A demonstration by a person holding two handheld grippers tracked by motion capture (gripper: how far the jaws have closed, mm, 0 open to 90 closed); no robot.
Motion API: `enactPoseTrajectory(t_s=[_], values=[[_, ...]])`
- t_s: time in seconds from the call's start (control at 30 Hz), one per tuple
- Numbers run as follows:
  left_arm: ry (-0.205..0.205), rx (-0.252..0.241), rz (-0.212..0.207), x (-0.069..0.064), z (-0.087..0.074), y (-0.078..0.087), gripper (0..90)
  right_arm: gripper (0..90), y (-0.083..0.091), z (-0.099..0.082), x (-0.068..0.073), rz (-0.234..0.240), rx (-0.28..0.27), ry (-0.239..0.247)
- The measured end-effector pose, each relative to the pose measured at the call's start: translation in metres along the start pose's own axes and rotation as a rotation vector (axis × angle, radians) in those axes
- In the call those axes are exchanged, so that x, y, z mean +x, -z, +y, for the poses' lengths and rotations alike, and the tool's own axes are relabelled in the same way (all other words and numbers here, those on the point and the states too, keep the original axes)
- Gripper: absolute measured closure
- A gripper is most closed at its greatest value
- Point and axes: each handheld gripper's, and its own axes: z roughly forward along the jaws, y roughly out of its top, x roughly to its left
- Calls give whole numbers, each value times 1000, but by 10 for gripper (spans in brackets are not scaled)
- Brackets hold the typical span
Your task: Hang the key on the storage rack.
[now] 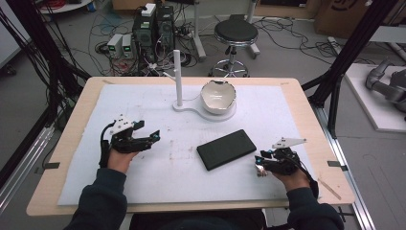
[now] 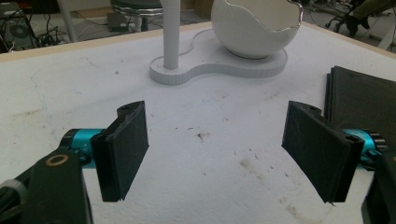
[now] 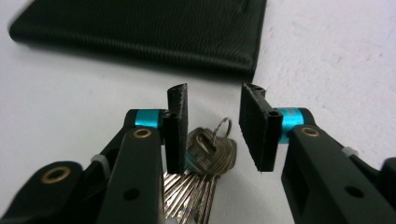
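Looking down from the high view, you hold your right gripper (image 1: 259,163) just beside the flat black leather wallet (image 1: 226,149), your left gripper (image 1: 152,137) well apart on the white mat (image 1: 287,115). Along the left gripper view, its jaws stand wide with nothing between. Along the right gripper view, your jaws are parted over the silver metal key bunch (image 3: 205,163), pads off it.
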Motion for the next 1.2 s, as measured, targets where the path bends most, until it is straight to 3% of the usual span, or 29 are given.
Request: enactPoseTrajectory(t_s=[0.1, 0.13, 0.17, 0.23, 0.67, 0.93, 0.97, 1.2], values=[[-1, -2, 2, 0, 0, 0, 223, 724, -1, 0, 1, -35, 39, 12], [0, -2, 3, 0, 0, 0, 224, 751, 0, -1, -1, -37, 41, 0], [1, -1, 4, 1, 0, 0, 224, 835, 2, -3, -5, -28, 47, -26], [-2, 3, 4, 1, 0, 0, 224, 884, 2, -4, -6, -19, 51, -24], [-6, 13, 3, 0, -1, -1, 224, 882, 0, -4, -8, -12, 46, -28], [-10, 20, 7, 0, -1, -1, 224, 853, -1, -4, -13, 18, 38, -52], [-10, 22, 5, 0, -1, -1, 224, 890, -1, -4, -13, 18, 43, -44], [-7, 21, 5, 1, -1, -1, 224, 900, 1, 0, -9, 22, 23, 16]])
